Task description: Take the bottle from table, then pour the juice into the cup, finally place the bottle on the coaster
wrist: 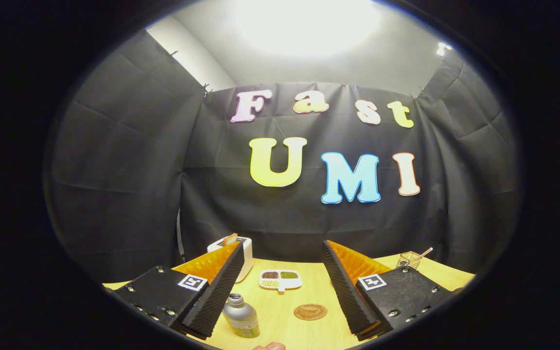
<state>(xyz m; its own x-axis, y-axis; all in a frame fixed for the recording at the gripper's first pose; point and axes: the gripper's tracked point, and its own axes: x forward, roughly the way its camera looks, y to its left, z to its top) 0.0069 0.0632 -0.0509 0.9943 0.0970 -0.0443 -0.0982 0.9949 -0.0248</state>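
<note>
Black cloth walls enclose the booth, w/ a pale wood table (280, 311) set in front under a bright ceiling light. On the table the bottle (241, 317) is seen upright, cap off, silver w/ a greenish label, just beside the inner edge of the left finger and between the two fingers. The open neck suggests it was readied for pouring, so only a grasp is needed. A round brown coaster (310, 311) lies to its right, apart from the bottle, approx. midway between the fingers; it is left bare, presumably as the final set-down spot. Beyond both, a white divided dish (280, 280) w/ dark and green fillings is placed. A white toaster-like box (246, 255) stands behind the left finger, and a wire basket (409, 260) sits beyond the right finger. No cup can be identified w/ certainty.

The gripper (280, 313) is held wide open, nothing gripped, neither finger touching the bottle. It is held high, aimed approx. level at the wall w/ the table low in view. A lowering toward the bottle is judged to be needed.
</note>
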